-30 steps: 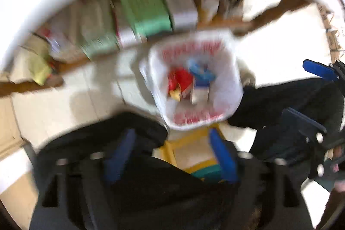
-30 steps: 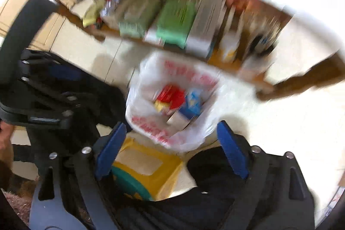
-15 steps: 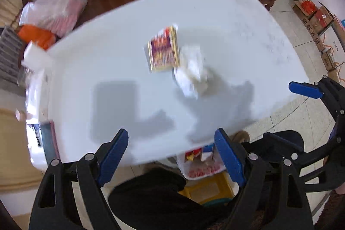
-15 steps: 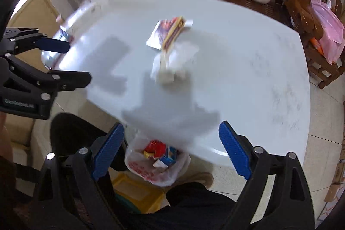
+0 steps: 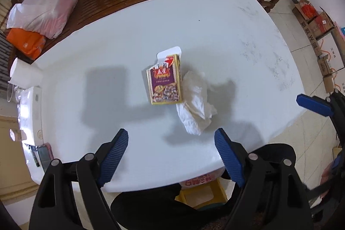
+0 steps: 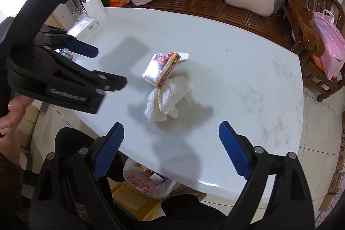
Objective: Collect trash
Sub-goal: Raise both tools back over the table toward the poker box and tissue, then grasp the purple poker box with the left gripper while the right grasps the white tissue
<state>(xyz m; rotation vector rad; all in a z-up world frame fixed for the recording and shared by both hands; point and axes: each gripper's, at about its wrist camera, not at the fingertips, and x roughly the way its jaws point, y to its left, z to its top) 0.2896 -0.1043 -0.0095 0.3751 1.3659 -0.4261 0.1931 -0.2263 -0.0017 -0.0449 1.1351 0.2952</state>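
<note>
Trash is lying mid-table on the white table (image 5: 237,40): a snack box (image 5: 165,82) sitting flat, with a crumpled tissue (image 5: 196,104) touching its right-hand edge. Reading the left wrist view from the left of the frame: the left gripper (image 5: 171,153) is hovering at bottom centre, fingers spread wide and gripping nothing; the box is lying straight ahead and slightly left of centre, its long axis running roughly up the frame, in line with the fingers; the tissue is sitting nearer, toward the right finger. At the far right edge the right gripper (image 5: 312,102) is showing, also spread. In the right wrist view the left gripper (image 6: 86,53) is entering from the left, then the box (image 6: 161,68) lying diagonally, then the tissue (image 6: 166,98) almost dead ahead of the right gripper (image 6: 171,143), spread and empty. Judgement: right is nearer the tissue, left better squared to the box. A trash bag (image 6: 148,184) is waiting under the near table edge.
</note>
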